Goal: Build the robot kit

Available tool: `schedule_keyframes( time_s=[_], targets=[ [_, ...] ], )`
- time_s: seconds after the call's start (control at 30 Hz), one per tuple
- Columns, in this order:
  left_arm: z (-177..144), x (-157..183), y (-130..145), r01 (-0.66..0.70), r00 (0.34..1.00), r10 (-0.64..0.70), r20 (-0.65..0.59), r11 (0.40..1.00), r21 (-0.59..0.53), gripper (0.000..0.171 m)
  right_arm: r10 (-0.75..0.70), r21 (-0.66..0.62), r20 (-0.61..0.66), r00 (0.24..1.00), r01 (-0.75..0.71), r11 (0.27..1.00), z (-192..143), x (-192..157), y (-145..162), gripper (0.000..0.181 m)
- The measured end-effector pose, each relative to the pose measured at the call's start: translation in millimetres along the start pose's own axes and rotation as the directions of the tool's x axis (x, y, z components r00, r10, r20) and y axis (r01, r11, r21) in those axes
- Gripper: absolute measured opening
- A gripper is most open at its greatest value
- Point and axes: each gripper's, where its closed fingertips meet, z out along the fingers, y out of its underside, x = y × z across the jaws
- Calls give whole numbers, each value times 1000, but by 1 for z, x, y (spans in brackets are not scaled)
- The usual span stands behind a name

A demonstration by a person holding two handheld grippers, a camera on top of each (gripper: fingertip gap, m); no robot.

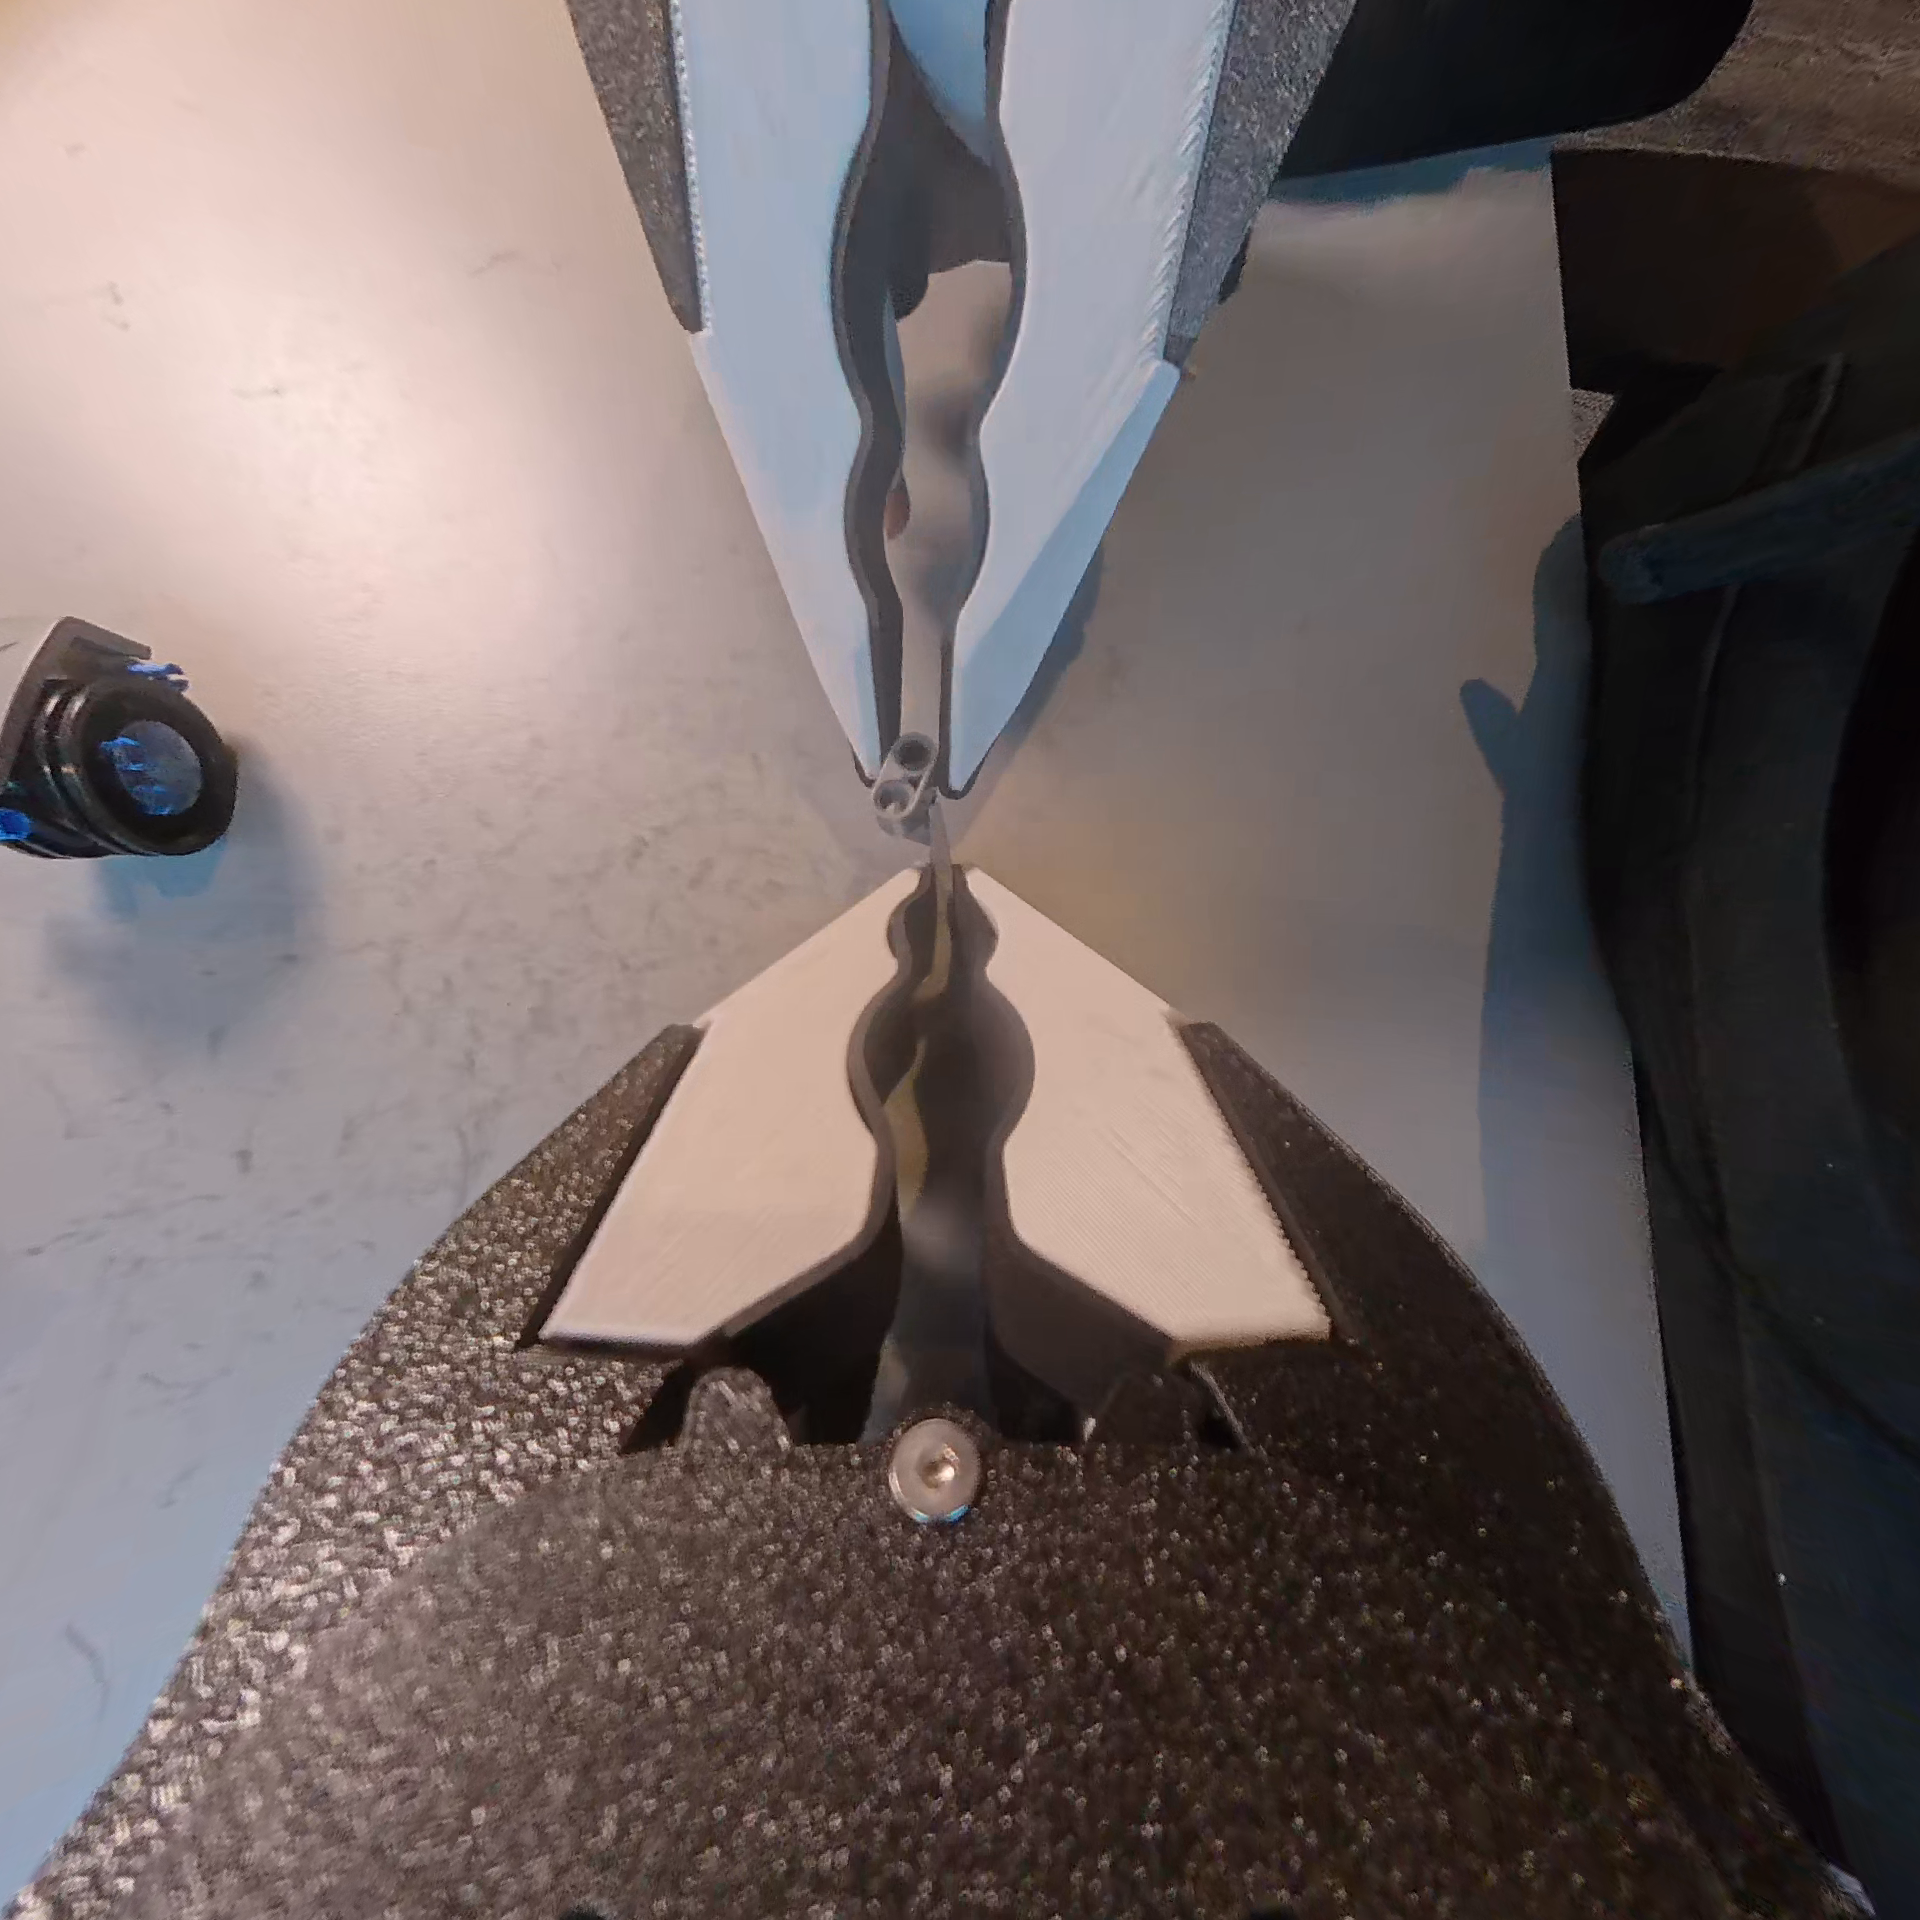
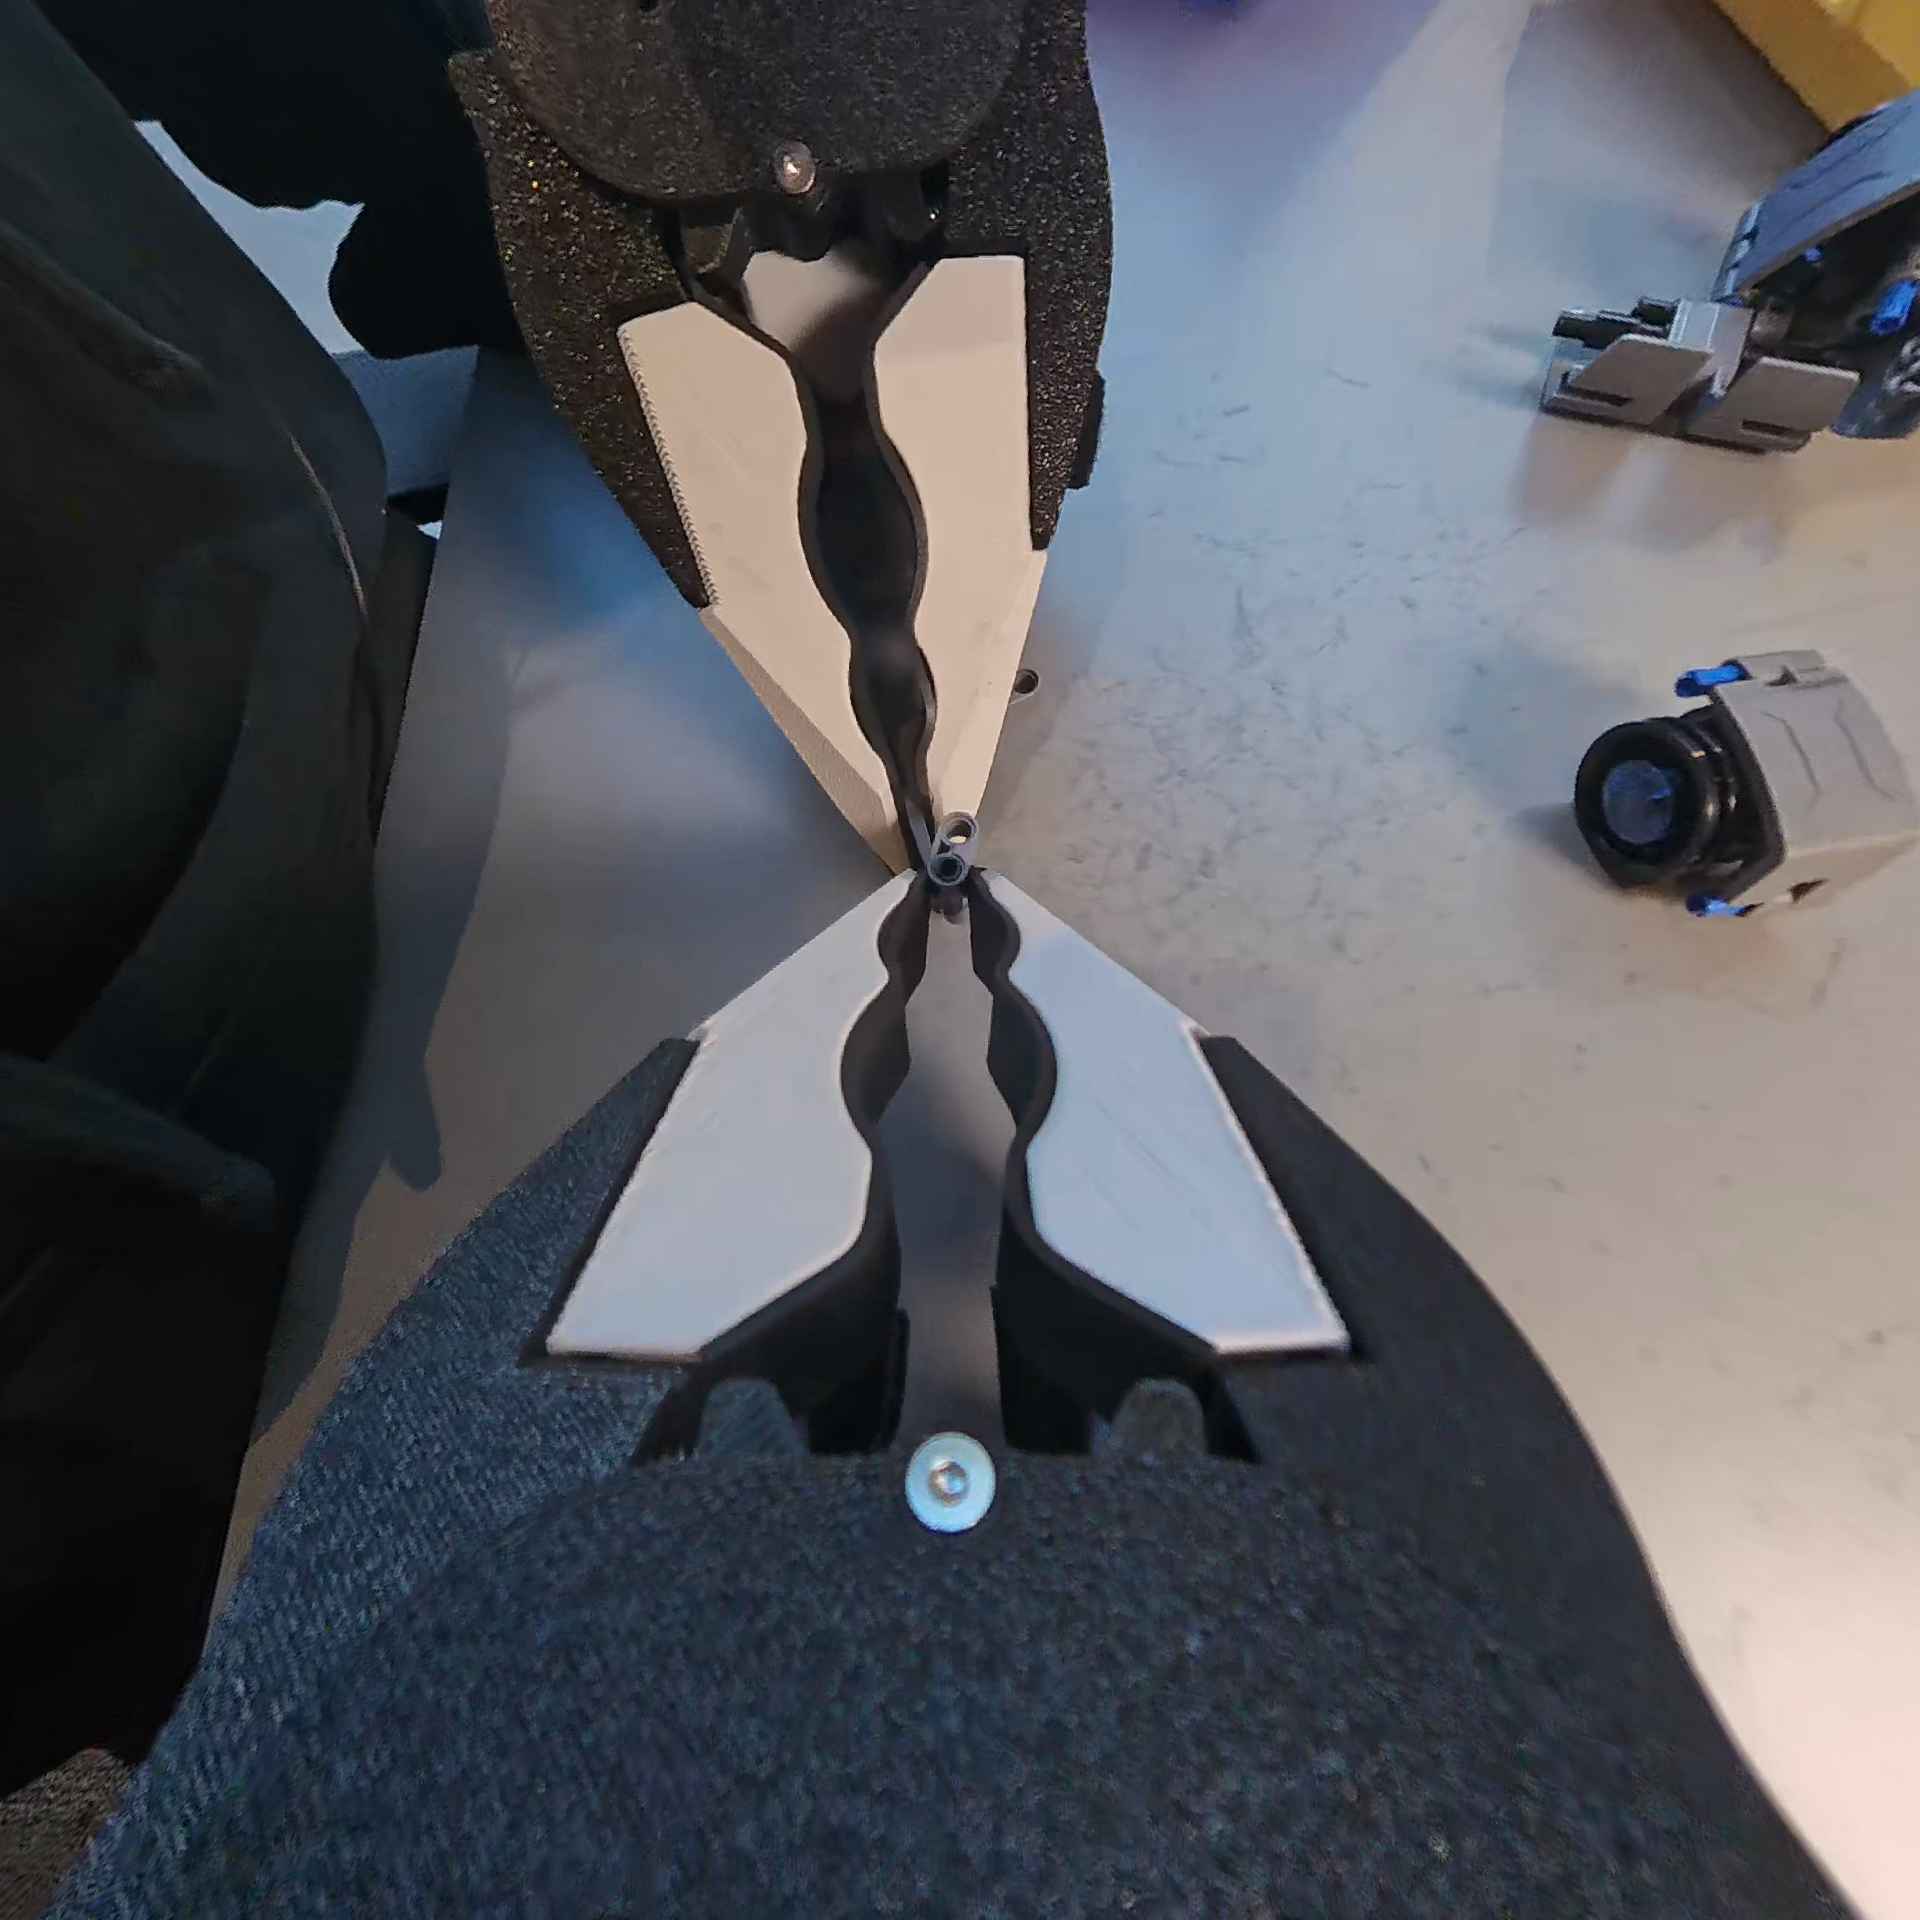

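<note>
Connector [image 1: 906,787], small, grey, with two round holes, is held above the pale table [image 1: 416,416], pinched between the tips of the right gripper [image 2: 940,883]. A thin pin [image 1: 940,852] just beside the connector is clamped by the left gripper [image 1: 940,871]; both jaw pairs are closed, tip to tip. A grey block with a black ring [image 2: 1725,790] lies well apart from the connector; a grey-and-blue brick assembly [image 2: 1745,353] sits farther off. Dark fabric [image 2: 156,727] is seen at the table edge.
</note>
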Motion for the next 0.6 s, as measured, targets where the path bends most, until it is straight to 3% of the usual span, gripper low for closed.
schedule_keyframes(
  time_s=[0.13, 0.27, 0.43, 0.6],
  targets=[
    [-2, 3, 3, -78, 997, 78, -19, 997, -10, 9, -32, -2, 39, 999, 32, 999, 0, -1, 0, 6],
    [-9, 5, 0, -43, 997, 45, -65, 999, 20, 17, -39, -3, 51, 998, 39, 999, 1, 0, 0, 6],
    [-21, 1, -11, 43, 992, -31, -124, 995, 95, 16, -50, 13, 66, 997, 49, 999, 1, -1, -4, 6],
    [-19, 2, -6, 48, 990, -39, -136, 997, 66, 8, -59, 5, 75, 995, 58, 998, 3, -3, -3, 6]
  ],
)
